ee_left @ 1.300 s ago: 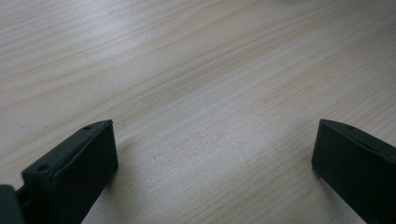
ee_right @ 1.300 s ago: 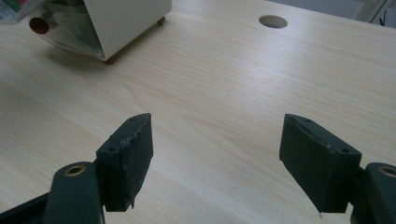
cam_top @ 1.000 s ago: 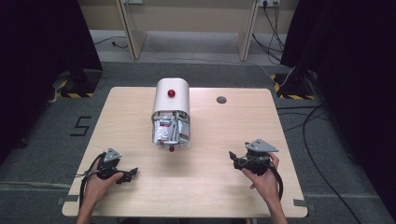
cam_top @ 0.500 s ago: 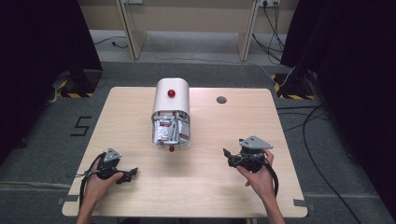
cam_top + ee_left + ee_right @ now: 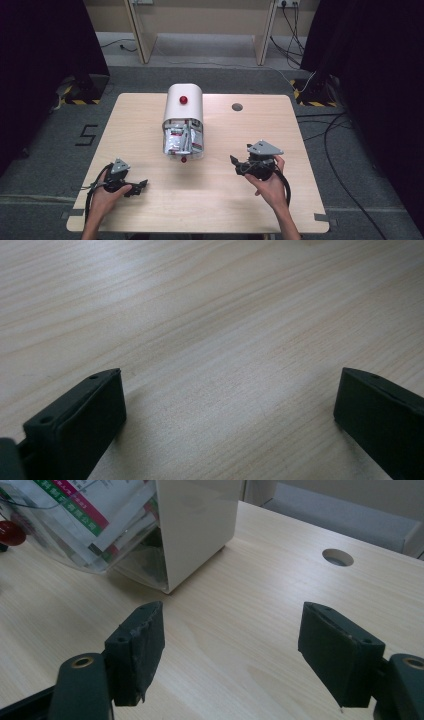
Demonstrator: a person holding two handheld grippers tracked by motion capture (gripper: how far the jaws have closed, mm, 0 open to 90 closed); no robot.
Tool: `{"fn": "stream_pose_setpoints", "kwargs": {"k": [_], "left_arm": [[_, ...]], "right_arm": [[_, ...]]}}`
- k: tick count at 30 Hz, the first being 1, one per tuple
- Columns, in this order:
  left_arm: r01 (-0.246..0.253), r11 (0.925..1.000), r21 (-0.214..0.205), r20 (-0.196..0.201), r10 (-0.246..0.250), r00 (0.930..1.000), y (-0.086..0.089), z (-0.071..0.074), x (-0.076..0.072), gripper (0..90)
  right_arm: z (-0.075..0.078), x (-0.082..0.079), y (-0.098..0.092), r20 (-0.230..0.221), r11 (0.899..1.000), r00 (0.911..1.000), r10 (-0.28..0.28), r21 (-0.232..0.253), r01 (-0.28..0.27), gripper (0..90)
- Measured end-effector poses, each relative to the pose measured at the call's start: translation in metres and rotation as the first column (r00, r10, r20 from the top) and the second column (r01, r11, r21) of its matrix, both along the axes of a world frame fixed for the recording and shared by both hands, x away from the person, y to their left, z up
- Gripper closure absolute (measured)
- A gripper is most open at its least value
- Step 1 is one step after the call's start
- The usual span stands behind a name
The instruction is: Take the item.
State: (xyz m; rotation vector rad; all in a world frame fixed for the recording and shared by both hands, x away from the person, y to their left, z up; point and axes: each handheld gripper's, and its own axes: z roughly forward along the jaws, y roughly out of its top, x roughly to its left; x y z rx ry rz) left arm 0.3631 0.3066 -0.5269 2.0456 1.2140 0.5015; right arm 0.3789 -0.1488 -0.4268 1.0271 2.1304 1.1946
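A white round-topped box (image 5: 183, 107) with a red knob (image 5: 183, 100) stands at the table's middle back. Its clear front bin (image 5: 182, 140) is tipped open and holds several packets; a second red knob (image 5: 183, 159) sits at the bin's lower edge. My right gripper (image 5: 235, 162) hovers right of the bin, jaws open and empty, pointing left toward it. In the right gripper view the box (image 5: 195, 525) and clear bin (image 5: 85, 525) lie ahead of the gripper (image 5: 232, 640). My left gripper (image 5: 141, 186) rests at the front left, open over bare wood (image 5: 227, 395).
A round cable hole (image 5: 237, 106) is cut in the wooden table (image 5: 300, 200) behind the right gripper, also seen as the hole (image 5: 337, 557) in the right gripper view. Cables run on the floor at the right (image 5: 345, 150). Dark curtains flank the table.
The right gripper has moved left toward the box and risen a little, jaws still open. The left gripper has stayed where it was.
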Motion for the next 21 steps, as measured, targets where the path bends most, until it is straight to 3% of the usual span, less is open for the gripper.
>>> {"fn": "stream_pose_setpoints", "kwargs": {"k": [21], "left_arm": [[0.0,1.0,0.0,0.0,0.0,1.0,0.0,0.0,0.0,0.0]], "right_arm": [[0.012,0.001,0.019,0.024,0.999,0.9986,0.048,0.005,-0.048,29.4]]}}
